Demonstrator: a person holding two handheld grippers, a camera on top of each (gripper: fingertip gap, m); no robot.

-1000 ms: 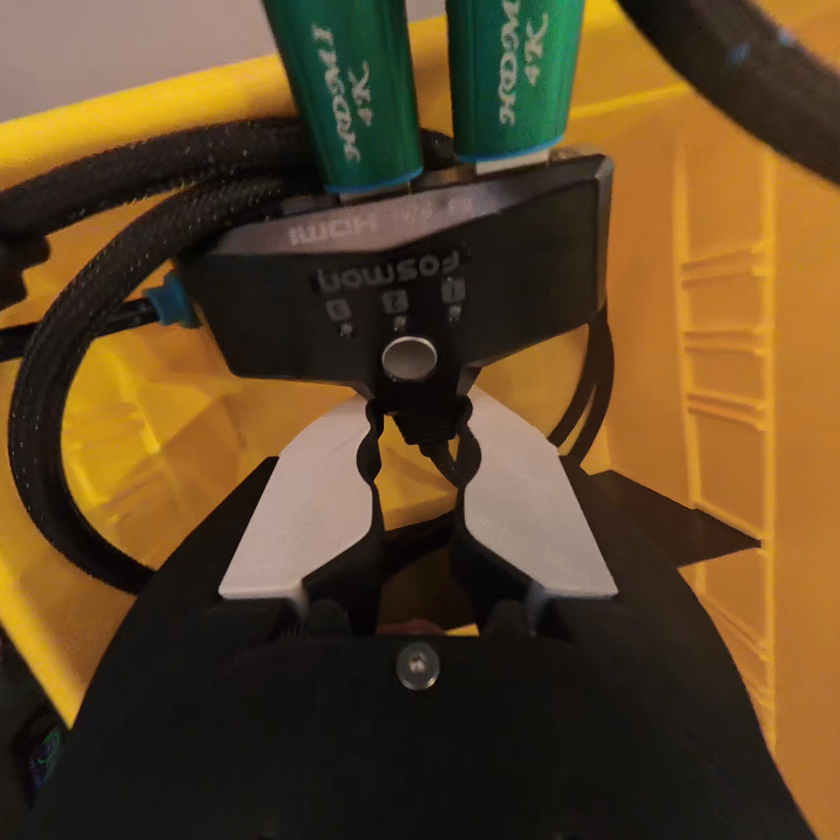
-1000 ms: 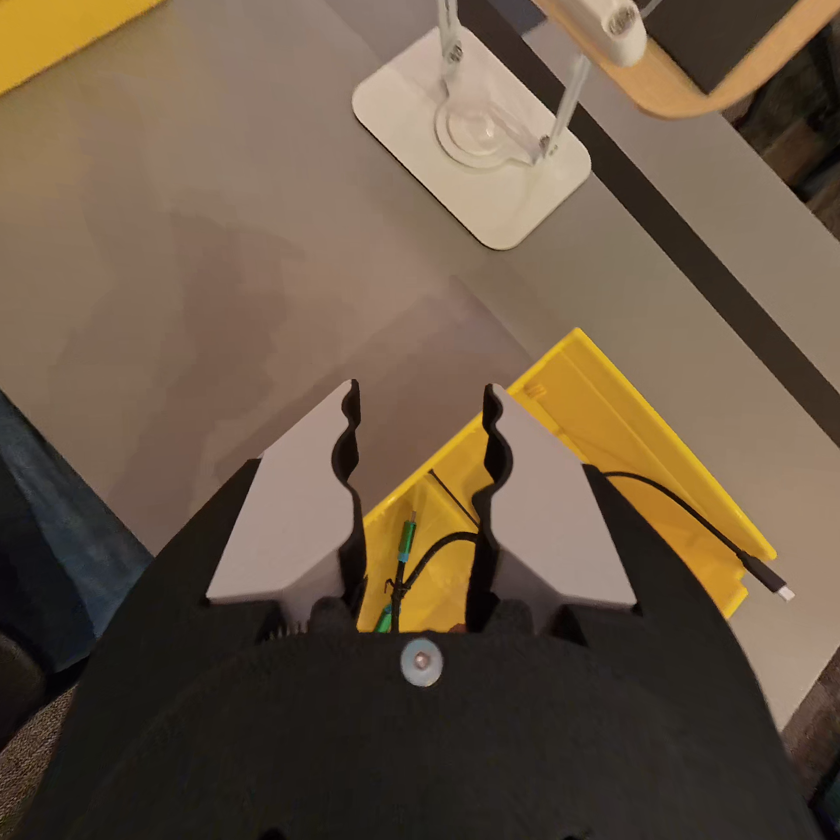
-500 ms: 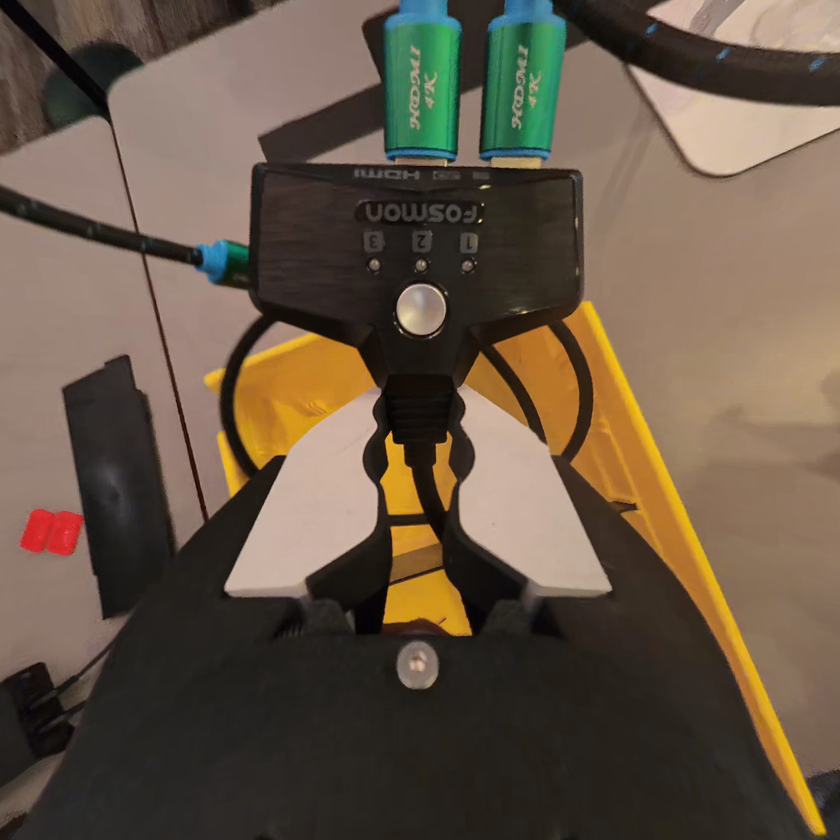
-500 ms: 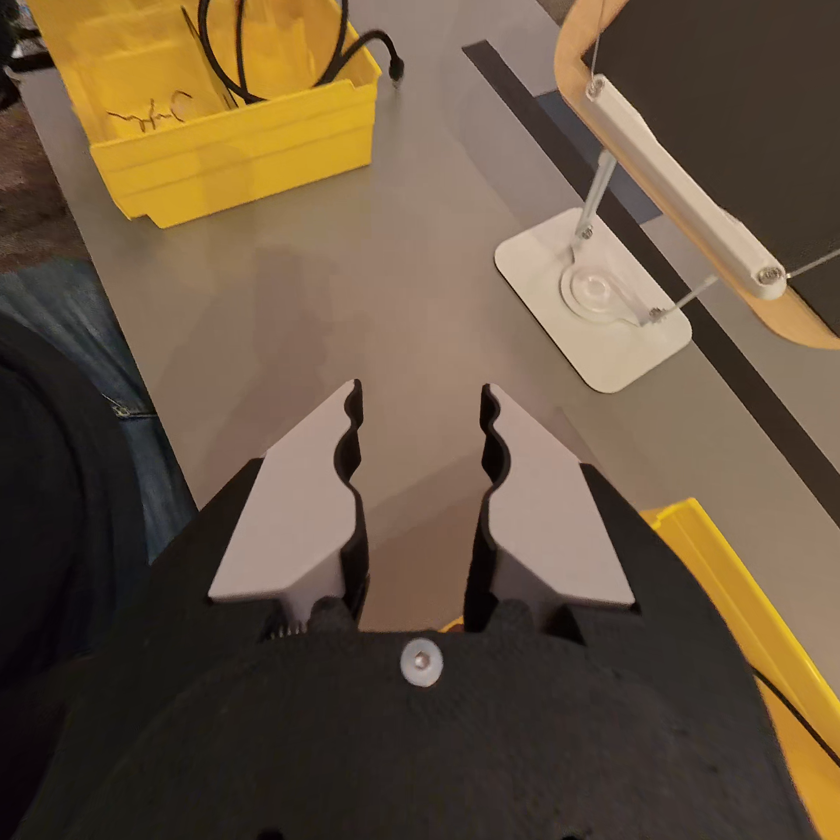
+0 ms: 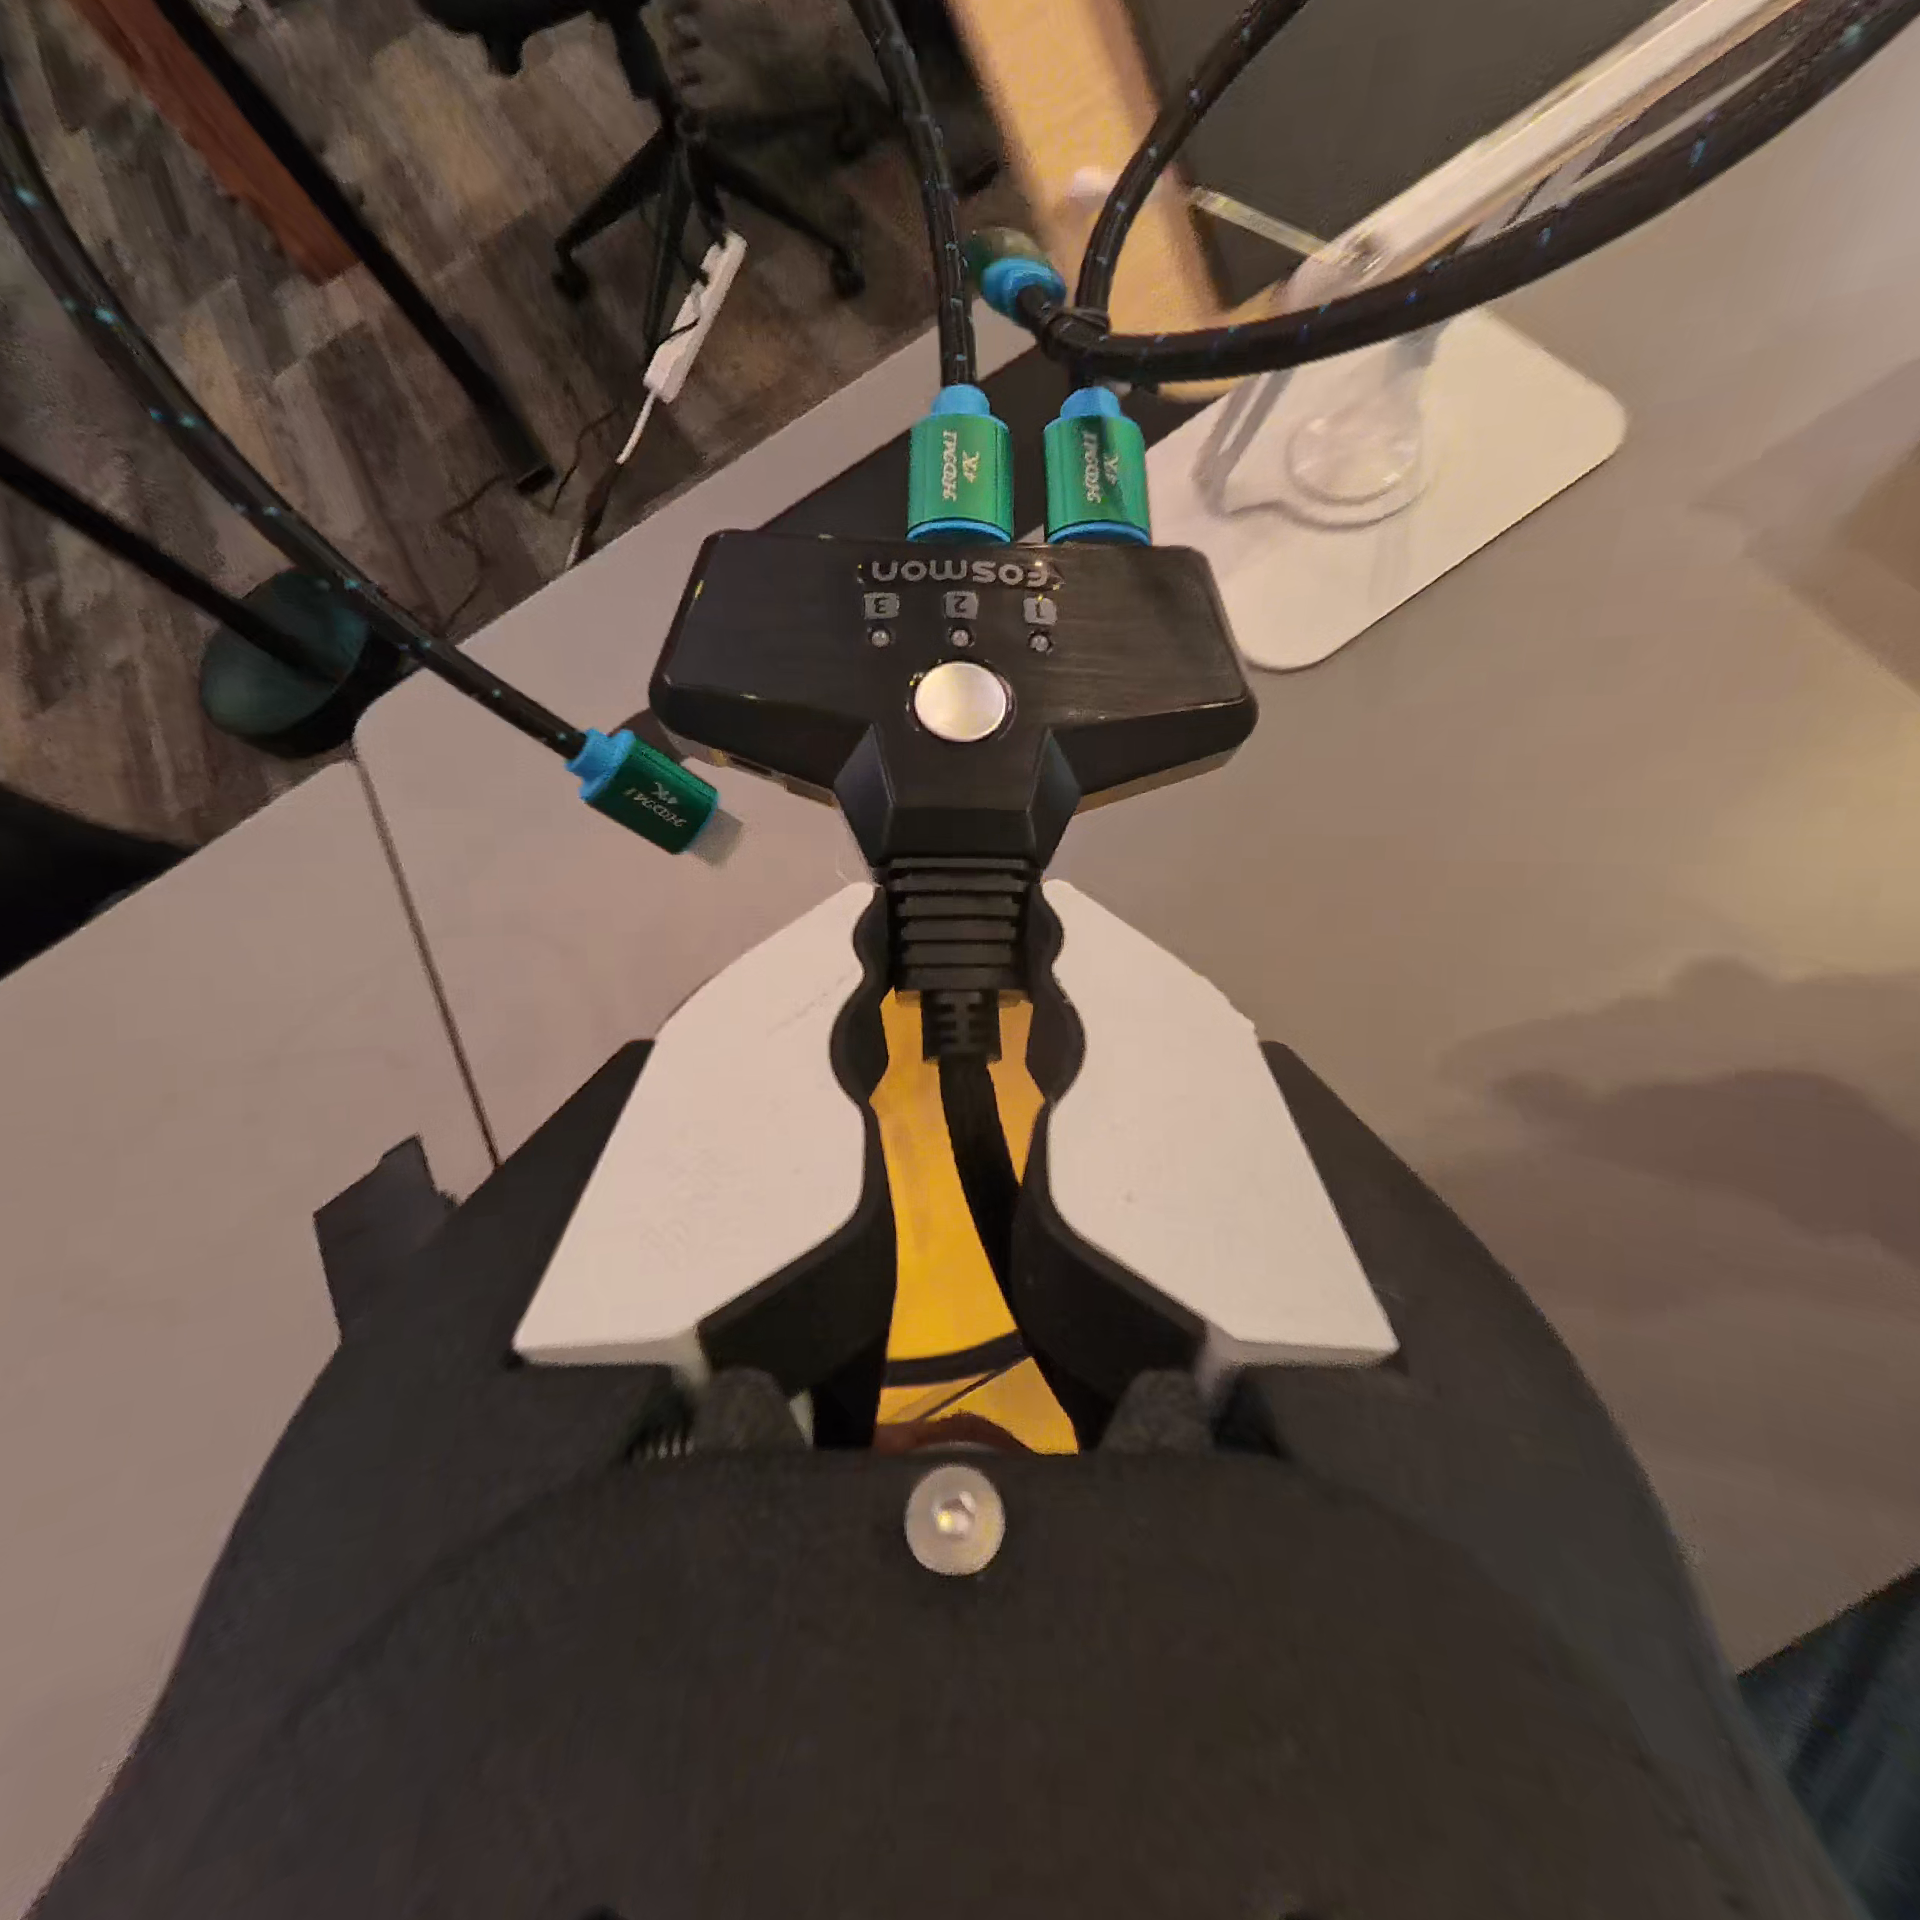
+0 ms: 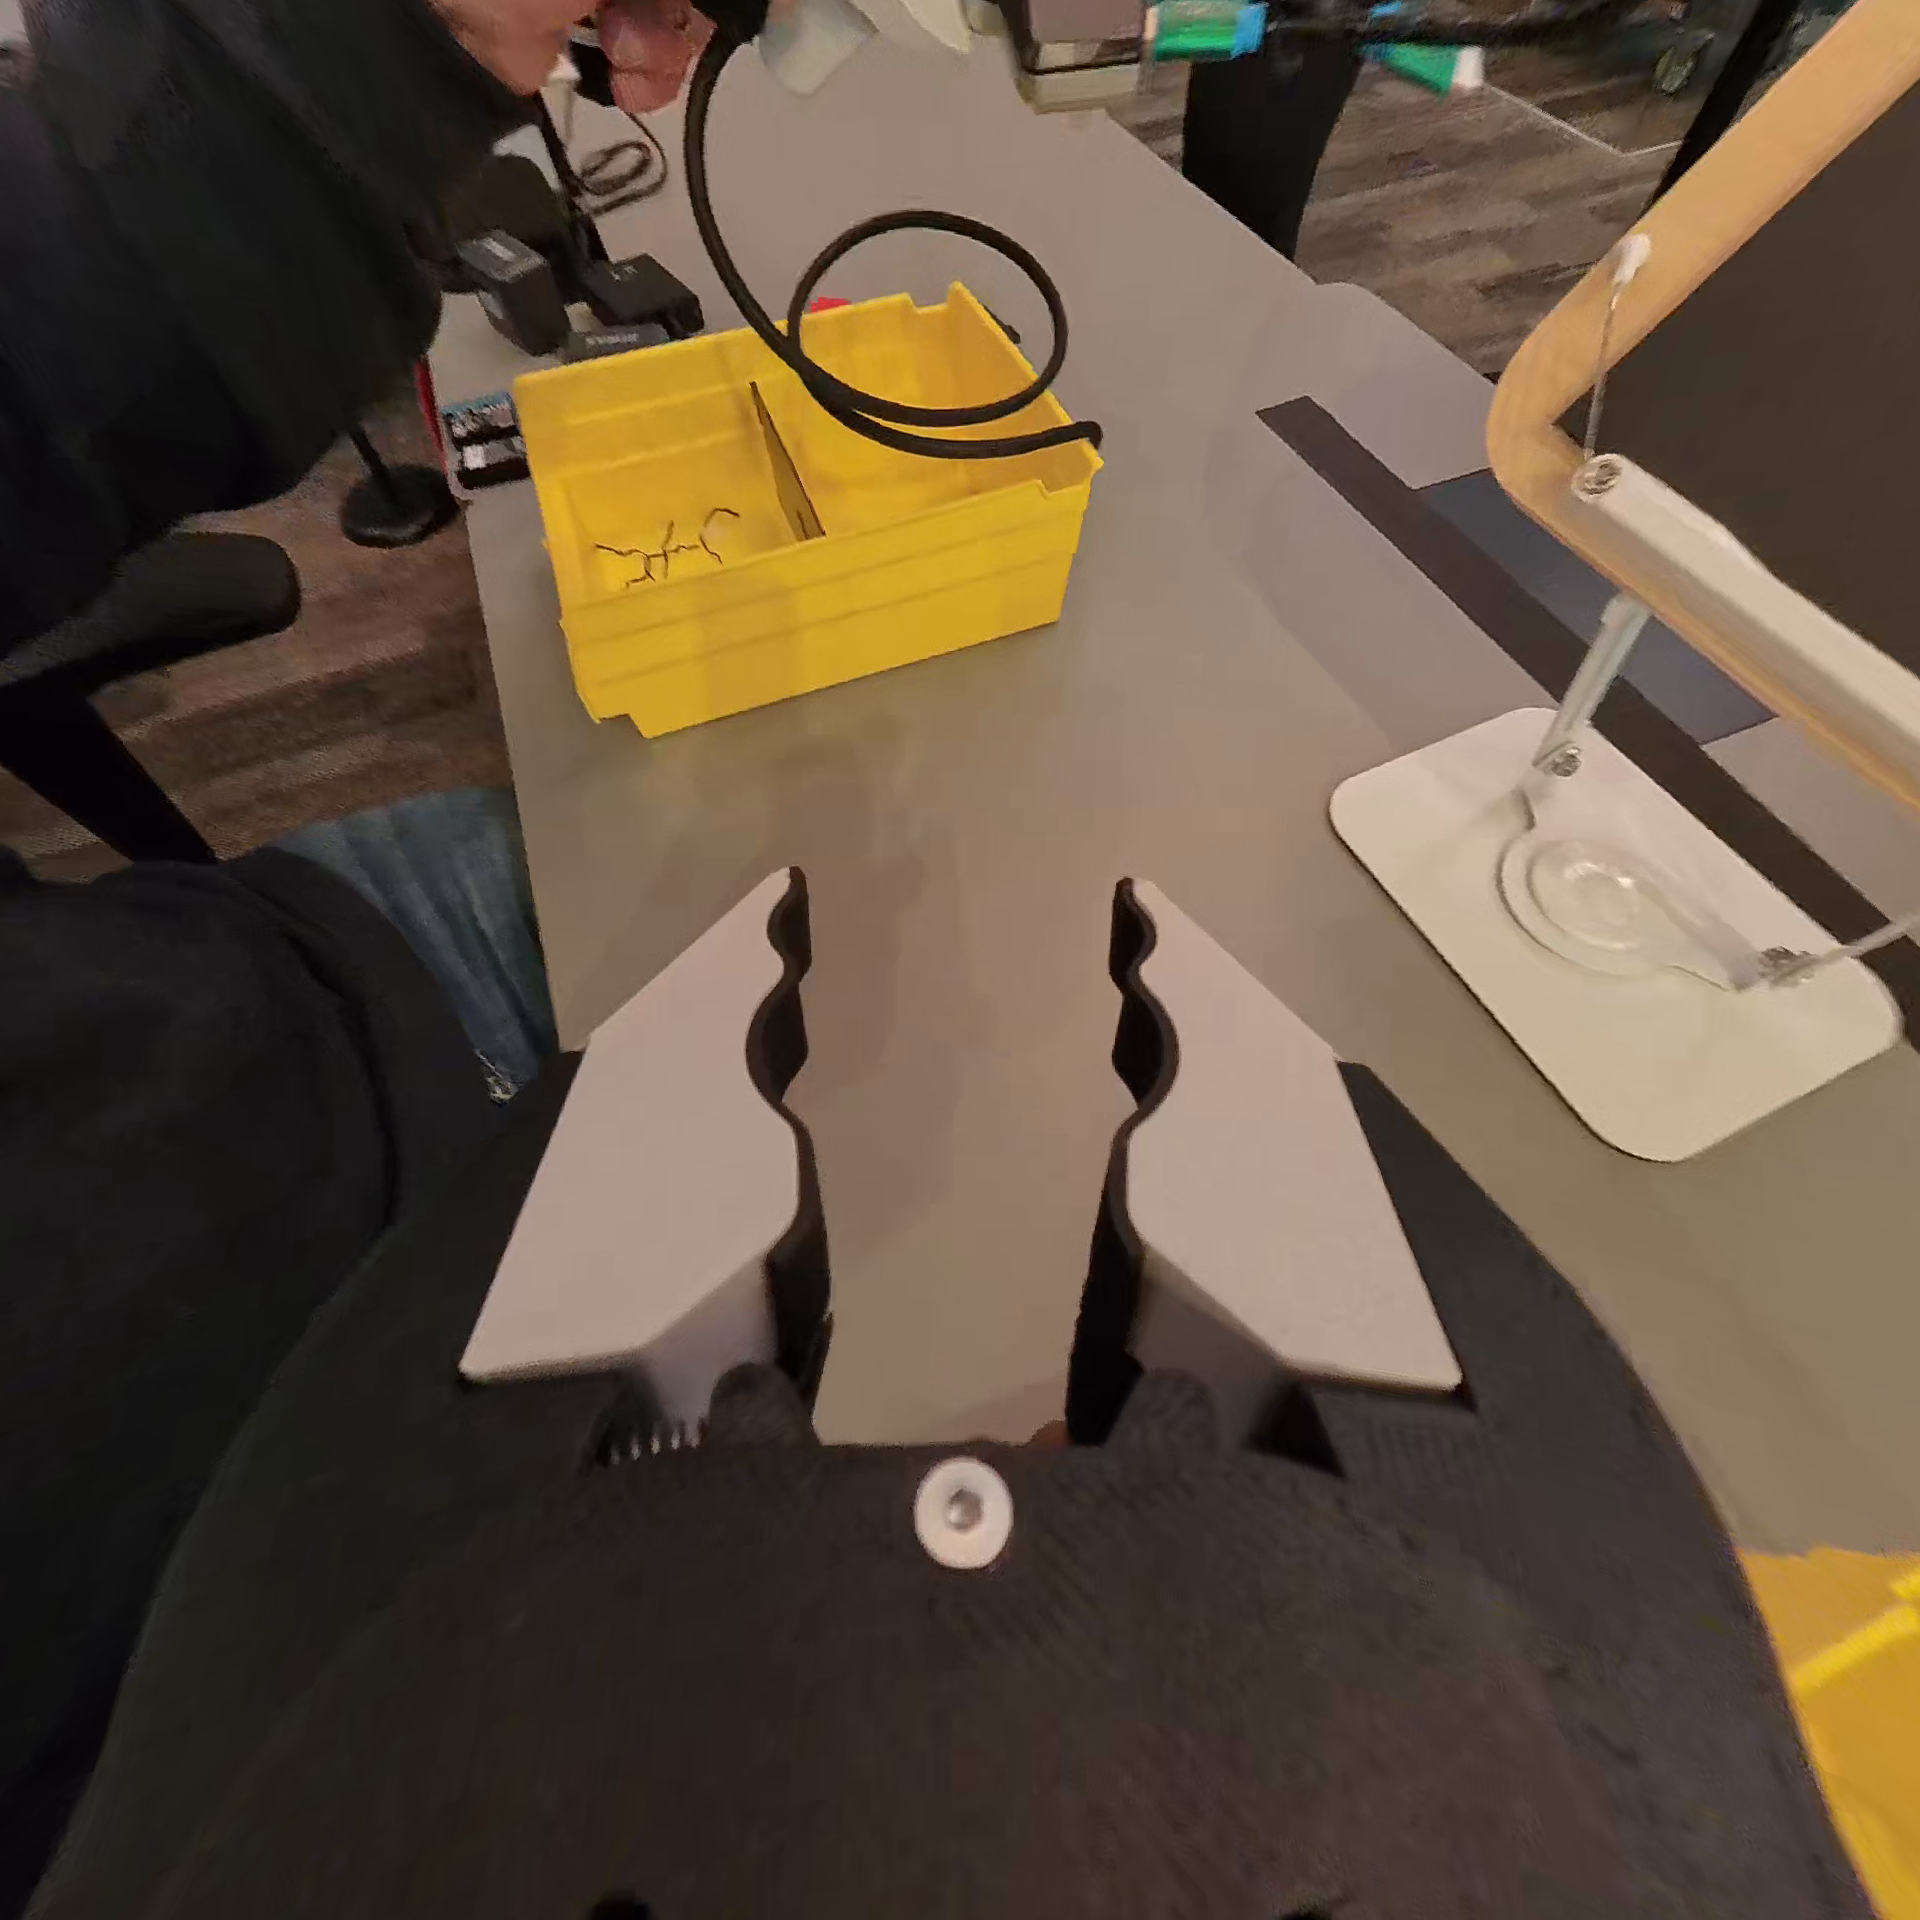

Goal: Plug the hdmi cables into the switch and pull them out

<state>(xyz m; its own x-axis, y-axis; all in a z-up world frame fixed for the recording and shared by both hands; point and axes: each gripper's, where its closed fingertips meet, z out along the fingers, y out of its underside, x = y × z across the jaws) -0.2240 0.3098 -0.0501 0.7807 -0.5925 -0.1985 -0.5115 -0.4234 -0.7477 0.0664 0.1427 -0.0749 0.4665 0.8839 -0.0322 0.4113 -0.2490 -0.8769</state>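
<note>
- left gripper [image 5: 954,914] clamped on ribbed strain relief of switch [image 5: 951,649], held above grey table [image 5: 1507,883].
- two green hdmi plugs [image 5: 1023,480] seated in switch; third plug [image 5: 660,798] loose just beside left port.
- right gripper [image 6: 956,914] gaping, empty.
- likely mid-task: third plug unseated.
- yellow bin [image 6: 810,582]: black cable loop, thin wire scraps.

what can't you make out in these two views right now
- Left wrist view: the two ports behind the plugged green plugs are hidden by the switch top.
- Left wrist view: the loose plug sits beside the switch's side; touching or apart cannot be told.
- Left wrist view: the switch's cable vanishes under the left gripper.
- Right wrist view: the right gripper is empty; the switch at the top edge is blurred and cut off.
- Right wrist view: the small black bits in the yellow bin are too small to name.
</note>
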